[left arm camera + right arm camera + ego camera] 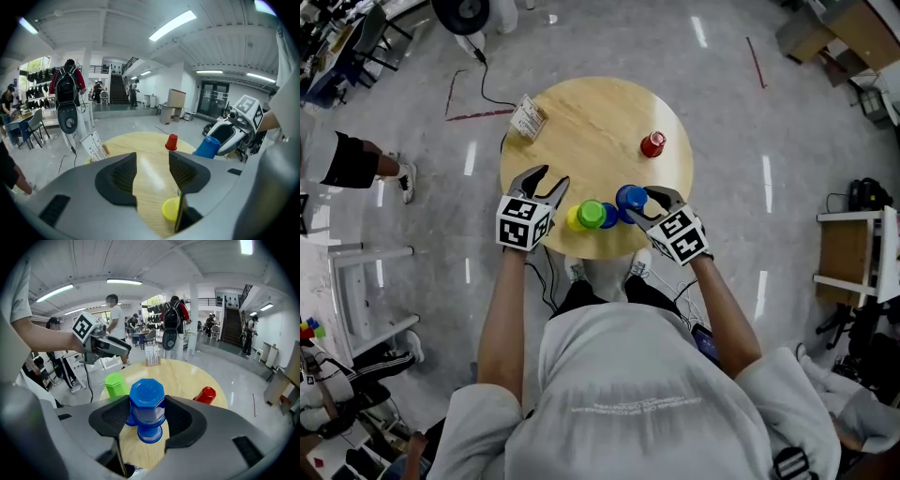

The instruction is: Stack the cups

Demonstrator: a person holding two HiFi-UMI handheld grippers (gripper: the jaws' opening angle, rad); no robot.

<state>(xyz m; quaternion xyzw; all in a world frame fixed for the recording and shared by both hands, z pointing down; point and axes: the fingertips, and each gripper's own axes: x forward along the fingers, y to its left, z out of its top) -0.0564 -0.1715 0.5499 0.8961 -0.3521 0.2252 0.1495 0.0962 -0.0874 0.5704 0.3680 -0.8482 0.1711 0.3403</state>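
Observation:
My right gripper is shut on a blue cup, held upside down just above the table's near edge. A second blue cup stands right under it. Left of these are a green cup and a yellow cup, both upside down and close together. A red cup stands alone farther back on the right. My left gripper hovers open just left of the yellow cup, with nothing between its fingers.
The round wooden table carries a small white card stand at its far left. A cable runs over the grey floor behind the table. People, chairs and desks stand farther off in the room.

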